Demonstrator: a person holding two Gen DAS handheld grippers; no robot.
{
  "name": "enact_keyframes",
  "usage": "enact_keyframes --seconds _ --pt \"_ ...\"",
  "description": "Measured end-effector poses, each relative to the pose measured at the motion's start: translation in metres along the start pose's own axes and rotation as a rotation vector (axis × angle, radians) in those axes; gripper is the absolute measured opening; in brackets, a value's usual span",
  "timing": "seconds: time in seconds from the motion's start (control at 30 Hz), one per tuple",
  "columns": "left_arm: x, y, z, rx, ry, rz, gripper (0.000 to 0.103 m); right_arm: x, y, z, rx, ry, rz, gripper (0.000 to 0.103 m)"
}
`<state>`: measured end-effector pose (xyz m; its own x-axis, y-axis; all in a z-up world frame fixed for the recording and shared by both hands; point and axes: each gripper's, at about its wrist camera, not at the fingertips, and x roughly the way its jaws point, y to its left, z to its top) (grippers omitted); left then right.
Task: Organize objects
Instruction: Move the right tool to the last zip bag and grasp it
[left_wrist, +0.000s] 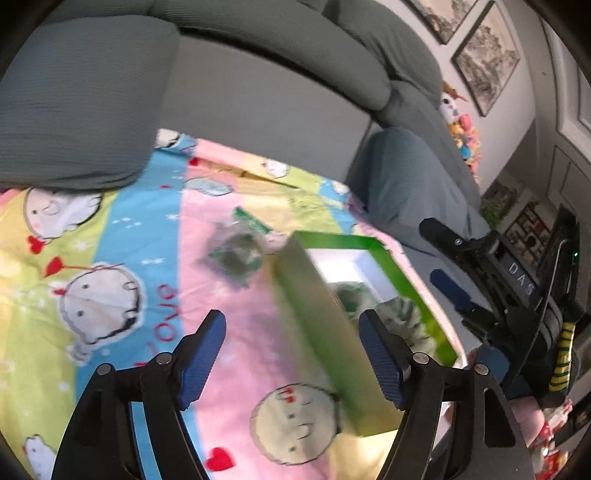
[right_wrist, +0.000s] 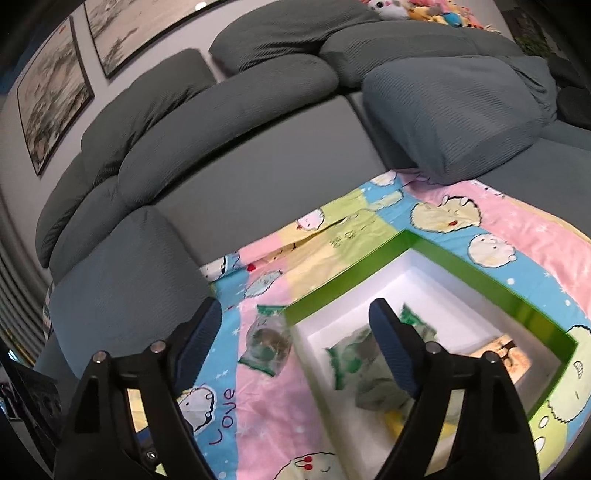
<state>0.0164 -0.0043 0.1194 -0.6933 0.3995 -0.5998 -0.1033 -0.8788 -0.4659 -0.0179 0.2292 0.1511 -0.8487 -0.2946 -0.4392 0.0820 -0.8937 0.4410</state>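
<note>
A green box with a white inside lies on a cartoon-print blanket on a grey sofa. It holds clear packets with green print. One more such packet lies on the blanket left of the box; it also shows in the right wrist view. My left gripper is open and empty, above the box's near wall. My right gripper is open and empty, over the box's left edge. It shows in the left wrist view at the right.
Grey sofa cushions ring the blanket, with one loose cushion on its far left corner. Plush toys sit on the sofa's far end. Framed pictures hang on the wall.
</note>
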Motion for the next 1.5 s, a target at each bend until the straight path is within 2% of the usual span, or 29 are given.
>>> enact_keyframes --seconds 0.13,0.33,0.5,0.6,0.73,0.87,0.93,1.03,1.17,1.43,1.5 --pt "-0.005 0.017 -0.001 0.006 0.007 0.058 0.076 0.008 0.012 -0.006 -0.023 0.017 0.005 0.082" --pt "-0.004 0.046 0.002 -0.059 0.035 0.150 0.076 0.026 0.032 -0.016 -0.063 0.062 0.006 0.082" --pt "-0.005 0.074 0.004 -0.132 0.055 0.239 0.076 0.048 0.048 -0.026 -0.068 0.153 0.036 0.082" --pt "-0.007 0.091 0.004 -0.192 0.067 0.265 0.076 0.062 0.057 -0.032 -0.085 0.216 0.034 0.082" --pt "-0.013 0.108 0.006 -0.264 0.050 0.268 0.076 0.090 0.077 -0.040 -0.161 0.292 -0.014 0.082" --pt "-0.015 0.119 0.007 -0.338 0.051 0.234 0.076 0.134 0.091 -0.053 -0.189 0.407 -0.044 0.079" --pt "-0.015 0.121 0.007 -0.345 0.053 0.230 0.076 0.154 0.092 -0.061 -0.192 0.439 -0.101 0.077" --pt "-0.017 0.122 0.008 -0.343 0.050 0.237 0.076 0.174 0.092 -0.069 -0.217 0.459 -0.184 0.074" --pt "-0.018 0.123 0.009 -0.340 0.053 0.227 0.076 0.182 0.088 -0.068 -0.235 0.418 -0.259 0.073" --pt "-0.015 0.121 0.009 -0.336 0.070 0.216 0.076 0.203 0.079 -0.075 -0.220 0.449 -0.236 0.069" --pt "-0.015 0.121 0.010 -0.333 0.071 0.219 0.076 0.206 0.077 -0.078 -0.218 0.454 -0.242 0.058"
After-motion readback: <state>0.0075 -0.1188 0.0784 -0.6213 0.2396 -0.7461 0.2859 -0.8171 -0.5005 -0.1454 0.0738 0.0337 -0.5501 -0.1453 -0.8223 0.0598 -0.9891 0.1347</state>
